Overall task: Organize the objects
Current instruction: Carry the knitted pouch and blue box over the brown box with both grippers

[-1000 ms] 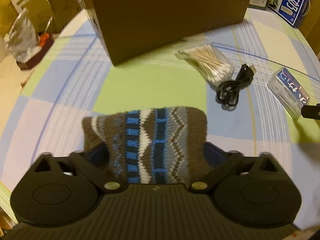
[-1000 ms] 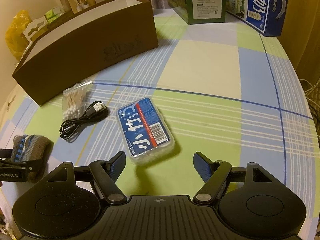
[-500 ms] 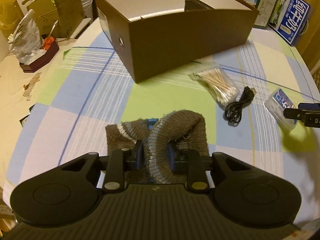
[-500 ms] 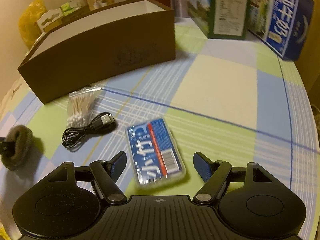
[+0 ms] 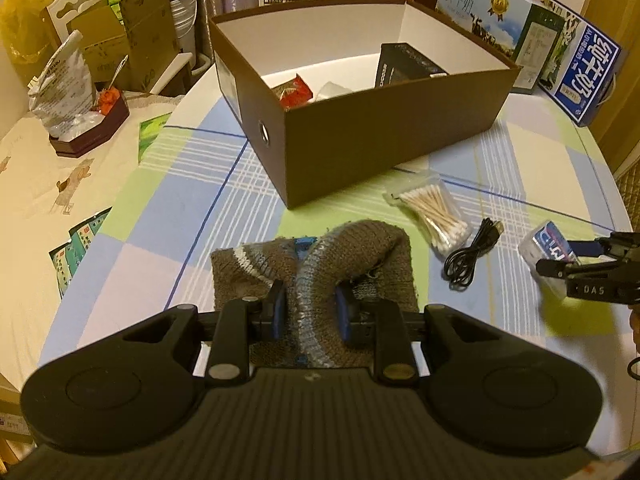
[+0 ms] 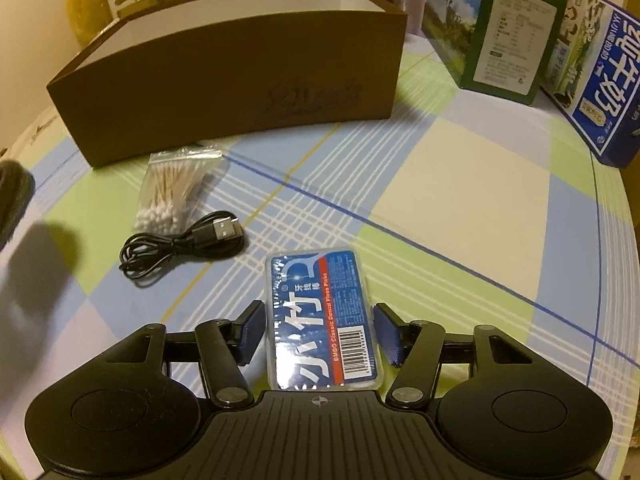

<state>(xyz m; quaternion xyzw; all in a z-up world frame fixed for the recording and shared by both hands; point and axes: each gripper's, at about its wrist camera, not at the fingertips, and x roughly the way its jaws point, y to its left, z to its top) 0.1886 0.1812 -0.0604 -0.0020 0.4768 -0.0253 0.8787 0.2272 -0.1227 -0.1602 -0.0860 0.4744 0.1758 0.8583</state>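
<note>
The table (image 6: 460, 184) under me wears a checked cloth of green, blue and cream; on its far half stands the brown box (image 5: 392, 136), open at the top, white inside, with a black carton, a red packet and something white lying in it; behind the box, at the table's right edge, stand the milk cartons (image 6: 600, 80).

My left gripper (image 5: 310, 312) is squeezed tight on the knitted sock (image 5: 320, 256); both blue pads press into a bunched ridge of the wool, and the rest of the sock hangs forward in a hump in front of the box's near corner; I cannot tell whether its far edge touches the cloth.

My right gripper (image 6: 320, 328) stands partly open; the floss box (image 6: 322, 316), clear plastic with a blue label, lies flat on the cloth between the fingers (image 6: 252, 332), with a narrow gap showing on each side, so nothing is held.

The bag of cotton swabs (image 6: 172, 192) lies just in front of the brown box's long wall; the black cable (image 6: 180, 244), coiled, plug end pointing right, lies just beside the bag and left of the floss box.
</note>
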